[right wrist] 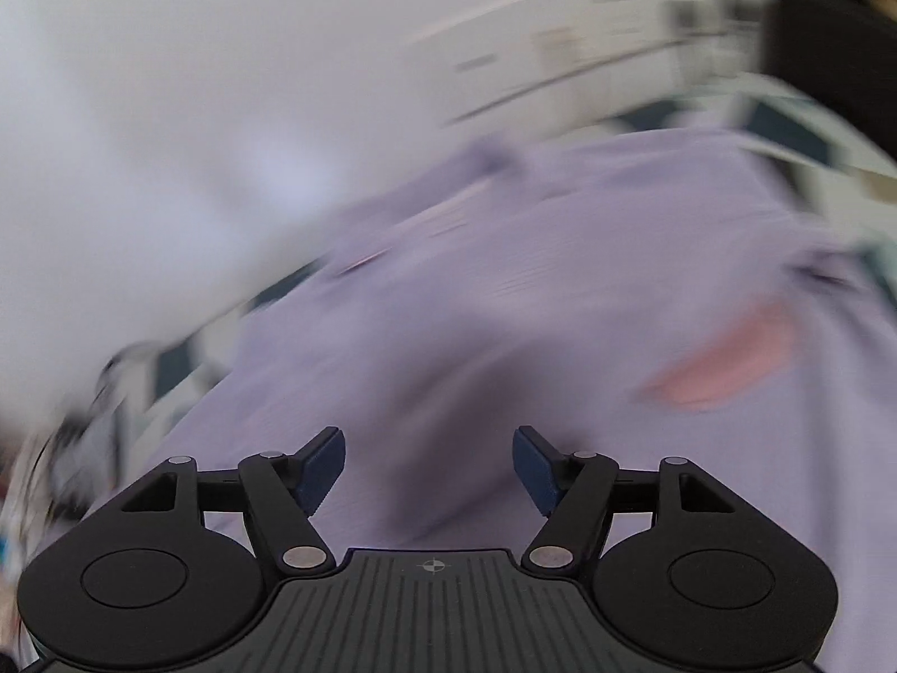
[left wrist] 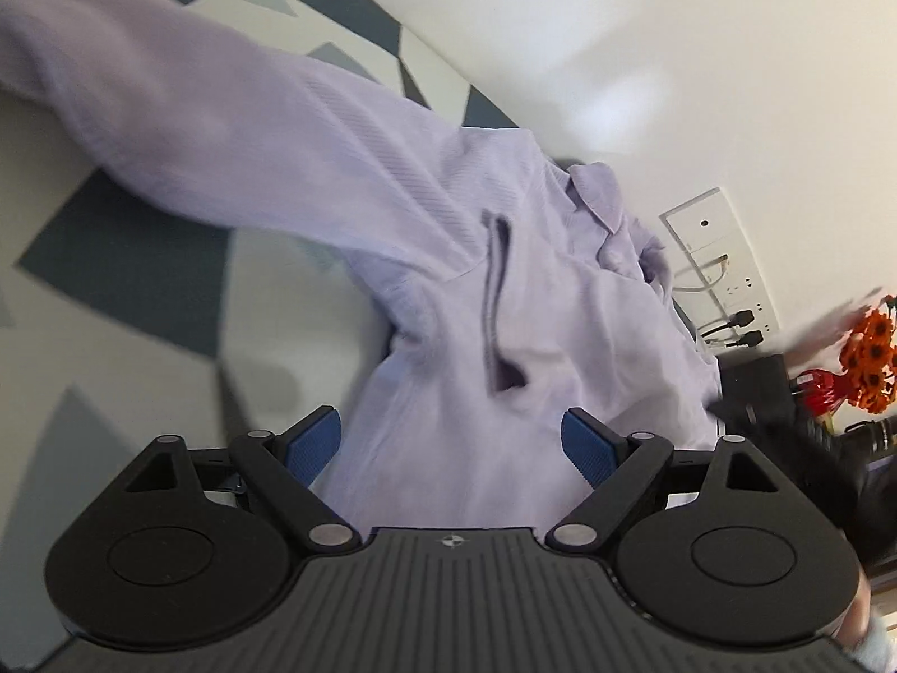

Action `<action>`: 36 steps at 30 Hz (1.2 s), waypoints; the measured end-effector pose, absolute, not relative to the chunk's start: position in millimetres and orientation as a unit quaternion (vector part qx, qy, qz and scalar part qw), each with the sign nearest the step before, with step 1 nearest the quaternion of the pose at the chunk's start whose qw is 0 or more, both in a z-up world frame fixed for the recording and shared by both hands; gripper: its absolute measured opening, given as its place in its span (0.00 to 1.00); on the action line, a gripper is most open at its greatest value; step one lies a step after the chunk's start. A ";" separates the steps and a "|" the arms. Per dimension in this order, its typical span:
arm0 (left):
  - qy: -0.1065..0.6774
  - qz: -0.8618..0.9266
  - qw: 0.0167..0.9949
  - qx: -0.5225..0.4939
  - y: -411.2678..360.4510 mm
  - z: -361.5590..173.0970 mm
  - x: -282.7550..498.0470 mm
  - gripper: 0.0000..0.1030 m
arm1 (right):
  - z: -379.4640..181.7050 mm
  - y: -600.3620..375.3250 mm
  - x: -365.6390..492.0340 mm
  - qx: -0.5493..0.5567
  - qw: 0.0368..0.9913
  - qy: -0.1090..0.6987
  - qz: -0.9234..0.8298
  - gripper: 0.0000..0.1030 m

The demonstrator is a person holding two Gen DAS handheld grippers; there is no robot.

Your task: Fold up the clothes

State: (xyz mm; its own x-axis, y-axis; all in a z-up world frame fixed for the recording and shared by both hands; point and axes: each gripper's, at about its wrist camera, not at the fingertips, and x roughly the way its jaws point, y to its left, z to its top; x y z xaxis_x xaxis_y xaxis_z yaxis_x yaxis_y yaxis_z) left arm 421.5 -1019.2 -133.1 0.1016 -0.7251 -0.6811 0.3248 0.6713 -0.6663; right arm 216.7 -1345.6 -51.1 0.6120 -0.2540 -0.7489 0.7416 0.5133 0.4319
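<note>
Lavender shirt (left wrist: 504, 291) lies spread at twelve o'clock of both grippers, left gripper (left wrist: 451, 443) and right gripper (right wrist: 429, 465), collar farthest, jaws wide open, empty.

Both grippers open, nothing between the pads.

The left gripper (left wrist: 451, 443) has its jaws spread wide, blue pads (left wrist: 313, 446) angled outward, black linkage arms splayed to either side. The right gripper (right wrist: 429, 462) is parted too, somewhat less wide, with dark blue pads (right wrist: 321, 465) in shadow; its view is smeared with motion blur.
</note>
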 end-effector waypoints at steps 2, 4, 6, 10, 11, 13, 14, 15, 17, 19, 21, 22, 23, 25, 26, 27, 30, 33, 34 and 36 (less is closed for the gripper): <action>0.550 -0.370 0.725 -0.186 -1037.1 -130.6 423.0 0.84 | -59.3 -1371.3 182.6 0.419 0.782 0.296 -0.354 0.61; 0.540 -0.391 0.718 -0.199 -1055.2 -128.2 422.6 0.84 | -67.7 -1389.3 149.9 0.457 0.748 0.282 -0.390 0.61; 0.537 -0.407 0.716 -0.183 -1079.9 -127.7 422.5 0.84 | -76.6 -1403.1 119.8 0.486 0.721 0.272 -0.413 0.61; 0.532 -0.390 0.738 -0.140 -1117.2 -134.4 416.6 0.84 | -78.9 -1421.3 88.5 0.448 0.728 0.269 -0.444 0.64; 0.532 -0.382 0.743 -0.138 -1120.5 -136.4 415.1 0.80 | -78.2 -1425.5 84.7 0.425 0.735 0.271 -0.454 0.66; 0.531 -0.366 0.753 -0.133 -1127.1 -140.4 412.0 0.46 | -78.7 -1435.3 79.4 0.378 0.749 0.276 -0.469 0.79; 0.531 -0.357 0.757 -0.131 -1130.3 -142.2 410.5 0.17 | -80.3 -1443.2 76.9 0.384 0.751 0.272 -0.462 0.79; 0.522 -0.358 0.763 -0.131 -1130.9 -137.6 410.5 0.10 | -81.9 -1451.1 74.3 0.391 0.753 0.268 -0.456 0.78; 0.505 -0.360 0.773 -0.132 -1132.1 -128.5 410.3 0.10 | -87.4 -1468.4 68.8 0.427 0.753 0.255 -0.431 0.74; 0.488 -0.361 0.783 -0.133 -1133.2 -119.3 410.2 0.09 | -96.4 -1484.0 68.0 0.504 0.744 0.219 -0.380 0.73; 0.471 -0.362 0.793 -0.134 -1134.4 -110.2 410.1 0.09 | -108.2 -1495.5 71.9 0.560 0.723 0.189 -0.357 0.73; 0.465 -0.362 0.796 -0.136 -1136.2 -106.2 410.5 0.09 | -114.0 -1501.2 75.7 0.580 0.713 0.179 -0.352 0.73; 0.463 -0.358 0.799 -0.138 -1137.4 -103.3 411.0 0.09 | -119.8 -1506.9 79.4 0.599 0.702 0.169 -0.347 0.72; 0.456 -0.344 0.809 -0.137 -1140.9 -94.9 411.6 0.08 | -130.3 -1519.8 86.0 0.620 0.684 0.156 -0.350 0.57; 0.452 -0.345 0.809 -0.147 -1142.9 -87.6 412.8 0.07 | -135.2 -1526.0 84.7 0.639 0.667 0.149 -0.352 0.48; 0.448 -0.346 0.809 -0.157 -1144.9 -80.2 414.1 0.07 | -140.1 -1532.1 83.4 0.658 0.649 0.141 -0.354 0.26; 0.416 -0.361 0.815 -0.179 -1139.9 -52.0 409.2 0.07 | -139.4 -1537.1 65.5 0.689 0.639 0.088 -0.332 0.10; 0.419 -0.359 0.811 -0.196 -1123.0 -46.0 401.2 0.08 | -135.0 -1532.6 49.4 0.679 0.652 0.095 -0.324 0.10; 0.426 -0.356 0.807 -0.201 -1116.3 -47.5 398.6 0.08 | -136.8 -1530.2 45.0 0.674 0.654 0.106 -0.326 0.10; 0.449 -0.339 0.808 -0.174 -1108.9 -67.4 393.7 0.08 | -140.4 -1524.3 38.7 0.657 0.660 0.138 -0.337 0.09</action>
State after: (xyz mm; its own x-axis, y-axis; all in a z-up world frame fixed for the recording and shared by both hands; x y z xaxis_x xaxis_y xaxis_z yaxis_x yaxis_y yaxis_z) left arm 393.7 -1108.9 -67.4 0.3668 -0.7045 -0.6076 0.3910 0.7094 -0.5864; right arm 38.7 -1524.3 -140.4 0.7344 -0.2635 -0.6255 0.6269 -0.0898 0.7739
